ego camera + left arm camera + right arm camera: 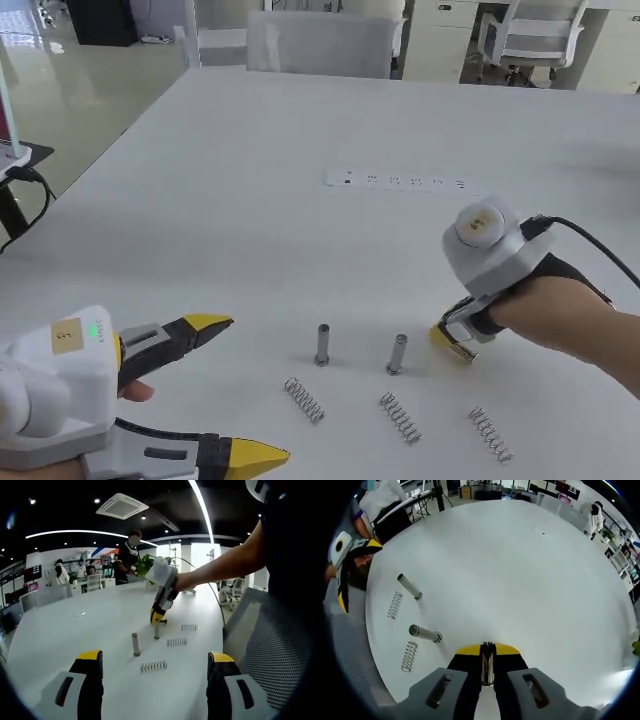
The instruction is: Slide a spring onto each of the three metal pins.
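Our right tool [455, 340] is closed on the held pin [487, 667], which sticks out forward between the jaws in the right gripper view. In the head view this tool is low over the counter [300, 200], just to the right of the left pin [322, 345] and the middle pin [397, 354], which both stand upright. We cannot tell whether the held pin already touches the counter. The left spring [303, 399], the middle spring [400, 416] and the right spring [490, 434] lie on their sides in a row in front of the pins, and no spring is on a pin yet. Our left tool [243, 389] is wide open and holds nothing; it is to the left of the springs and touches none of them. We judge that the step in hand is to stand the held pin beside the other two. To do it well, we should bring the pin fully vertical, put its wider foot flat on the counter, and open the jaws slowly and evenly so that neither jaw pulls it over. We should also stay clear of the middle pin, because a light push will probably tip it. After that, the open left tool can take a spring near one end, gently, so the coils are not squeezed.
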Motion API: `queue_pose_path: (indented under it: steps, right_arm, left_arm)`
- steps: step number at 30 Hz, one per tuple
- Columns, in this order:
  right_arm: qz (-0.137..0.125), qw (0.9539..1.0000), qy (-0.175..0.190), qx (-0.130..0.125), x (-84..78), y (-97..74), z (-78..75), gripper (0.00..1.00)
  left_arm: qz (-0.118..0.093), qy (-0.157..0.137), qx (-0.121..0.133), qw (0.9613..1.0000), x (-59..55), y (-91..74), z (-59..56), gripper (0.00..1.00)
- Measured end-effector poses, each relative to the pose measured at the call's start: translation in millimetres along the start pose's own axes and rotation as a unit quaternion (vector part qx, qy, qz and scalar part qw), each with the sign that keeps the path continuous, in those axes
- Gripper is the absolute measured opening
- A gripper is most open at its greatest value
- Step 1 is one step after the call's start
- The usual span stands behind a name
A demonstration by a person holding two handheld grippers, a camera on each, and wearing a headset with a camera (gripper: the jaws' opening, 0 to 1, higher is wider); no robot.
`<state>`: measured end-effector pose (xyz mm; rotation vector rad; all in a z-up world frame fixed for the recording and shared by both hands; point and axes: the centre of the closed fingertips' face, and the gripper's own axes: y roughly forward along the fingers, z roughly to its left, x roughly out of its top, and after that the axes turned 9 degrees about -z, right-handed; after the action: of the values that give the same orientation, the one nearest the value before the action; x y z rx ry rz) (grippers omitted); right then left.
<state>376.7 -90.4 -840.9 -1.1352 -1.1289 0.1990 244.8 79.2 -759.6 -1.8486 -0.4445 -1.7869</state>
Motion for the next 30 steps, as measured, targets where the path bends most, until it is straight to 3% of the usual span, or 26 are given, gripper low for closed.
queue_pose_path:
  steps: [30]
  right_arm:
    - [-0.064,0.9976,0.023,-0.014,8.5,-34.6,6.5,0.04]
  left_arm:
    - [-0.003,0.006,-0.009,0.9999,5.3,4.2,-3.2,0.83]
